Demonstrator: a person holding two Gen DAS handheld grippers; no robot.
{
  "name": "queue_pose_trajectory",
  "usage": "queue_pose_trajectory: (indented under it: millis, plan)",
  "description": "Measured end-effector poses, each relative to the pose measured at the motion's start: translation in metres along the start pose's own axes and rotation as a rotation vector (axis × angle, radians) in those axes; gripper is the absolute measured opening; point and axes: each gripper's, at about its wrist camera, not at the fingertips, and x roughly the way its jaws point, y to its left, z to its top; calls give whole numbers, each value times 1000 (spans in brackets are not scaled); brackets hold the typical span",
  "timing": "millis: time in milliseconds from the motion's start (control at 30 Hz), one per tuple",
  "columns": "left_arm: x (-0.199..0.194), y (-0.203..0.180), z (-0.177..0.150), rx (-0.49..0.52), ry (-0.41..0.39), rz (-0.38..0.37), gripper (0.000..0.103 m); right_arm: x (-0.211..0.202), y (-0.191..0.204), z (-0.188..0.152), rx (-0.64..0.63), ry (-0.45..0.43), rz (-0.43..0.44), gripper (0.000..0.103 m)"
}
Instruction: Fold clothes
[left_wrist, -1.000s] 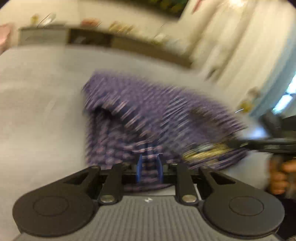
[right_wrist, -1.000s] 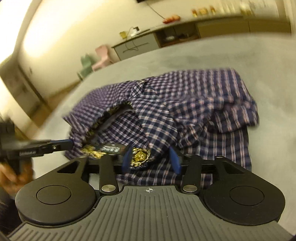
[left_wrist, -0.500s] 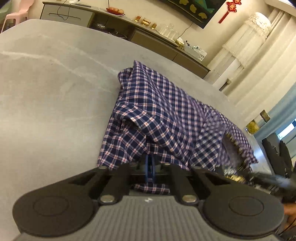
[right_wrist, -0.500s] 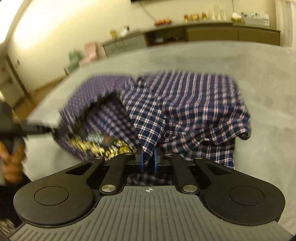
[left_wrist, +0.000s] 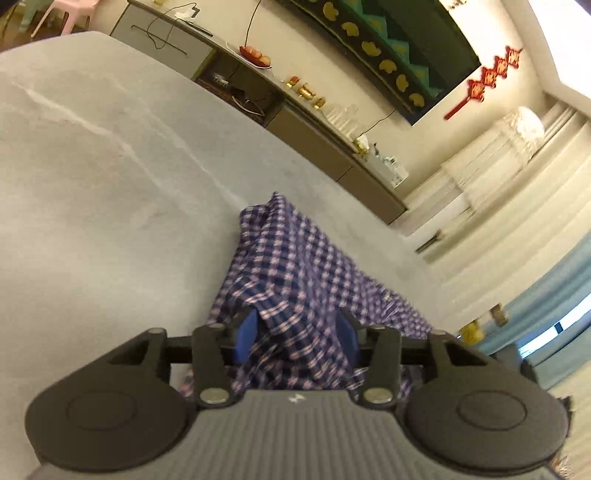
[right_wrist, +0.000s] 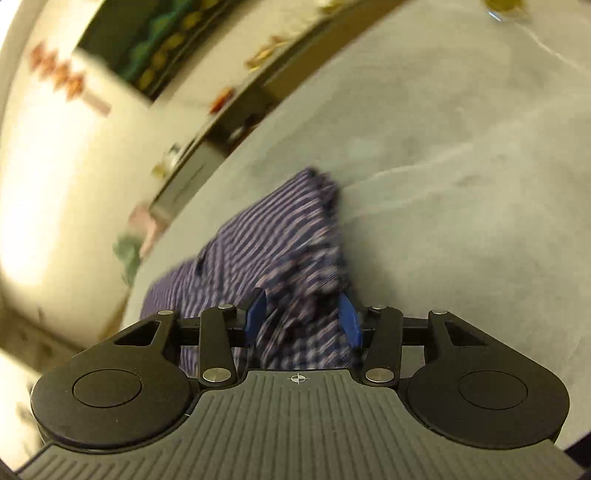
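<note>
Lying crumpled on a broad grey fabric-covered surface (left_wrist: 110, 192), a navy, purple and white checked cotton shirt (left_wrist: 291, 280) is seen at the lower centre of the left wrist frame, running from a raised fold near the middle down to the gripper body. The left gripper (left_wrist: 297, 339), a black two-finger tool with blue pads, is shown at the bottom of that frame; its jaws are opening, and a fold of the checked shirt is seen between the two blue pads (left_wrist: 246, 332), which stand apart and are not pressed together on the cloth. Whether the left pad still brushes the fabric cannot be told.

In the right wrist frame the same shirt (right_wrist: 266, 251) is found at the centre and lower left, smeared by motion blur, with its far corner bunched near the middle of the frame. The right gripper (right_wrist: 303, 321) is shown at the bottom with its jaws opening too; cloth is seen between its blue pads (right_wrist: 349, 325), which are held apart.

A long low grey and brown sideboard (left_wrist: 306, 122) is placed along the cream wall at the top of the left frame, with a red hanging knot ornament (left_wrist: 487, 81) at the upper right and pale pleated curtains (left_wrist: 509, 206) at the right edge.
</note>
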Motion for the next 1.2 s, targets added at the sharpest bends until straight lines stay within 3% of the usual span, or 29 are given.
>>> queue_pose_trajectory:
  millis: [100, 167, 200, 233, 367, 467, 567, 633, 700, 733, 767, 800, 833, 867, 933, 1000, 1067, 1100, 1200]
  plan:
    - [8, -3, 3, 8, 2, -1, 49, 10, -8, 10, 67, -9, 1, 39]
    - [15, -6, 5, 23, 8, 23, 44, 19, -9, 11, 80, 9, 8, 6]
    - [16, -4, 6, 19, 4, 39, 20, 18, -7, 10, 70, -1, 6, 5]
    - [15, -2, 7, 12, -1, 55, 7, 17, -4, 8, 59, -13, 4, 1]
    - [6, 12, 11, -37, -21, 79, 1, -6, 4, 4, 0, -79, 10, 0]
    - [11, 21, 6, -61, 47, 99, 1, -5, -9, 0, 15, -43, -45, 0]
    - [13, 21, 3, -31, 58, 160, 1, 7, -21, -1, 53, 19, -66, 0]
    - [9, 20, 4, -20, 34, 189, 0, 6, -16, 1, 28, 29, -81, 0]
    - [-2, 15, 6, 11, -32, 222, 1, 1, -8, 5, -10, 15, -121, 7]
    - [-10, 10, 6, 38, -74, 243, 1, -7, -5, 5, -55, -23, -172, 18]
    - [-19, 2, 7, 78, -125, 262, 2, -18, 4, 2, -124, -92, -239, 22]
    - [-24, -9, 5, 126, -160, 229, 5, -29, 15, -1, -196, -164, -306, 22]
    - [-29, -20, 2, 174, -193, 190, 7, -35, 27, -3, -265, -211, -321, 22]
    - [-33, -31, 0, 222, -226, 151, 11, -33, 40, -5, -322, -203, -280, 22]
    - [-20, -47, -6, 270, -154, 30, 18, -28, 66, -8, -435, -176, -186, 22]
    - [6, -51, -16, 291, 5, 1, 18, -3, 88, -16, -544, -64, -103, 20]
    - [23, -44, -23, 293, 102, 83, 15, 19, 91, -23, -598, 0, -111, 20]
    - [30, -39, -26, 289, 144, 136, 4, 26, 83, -26, -600, 38, -141, 20]
    - [25, -24, -24, 240, 155, 139, 4, 35, 64, -30, -605, 125, -212, 12]
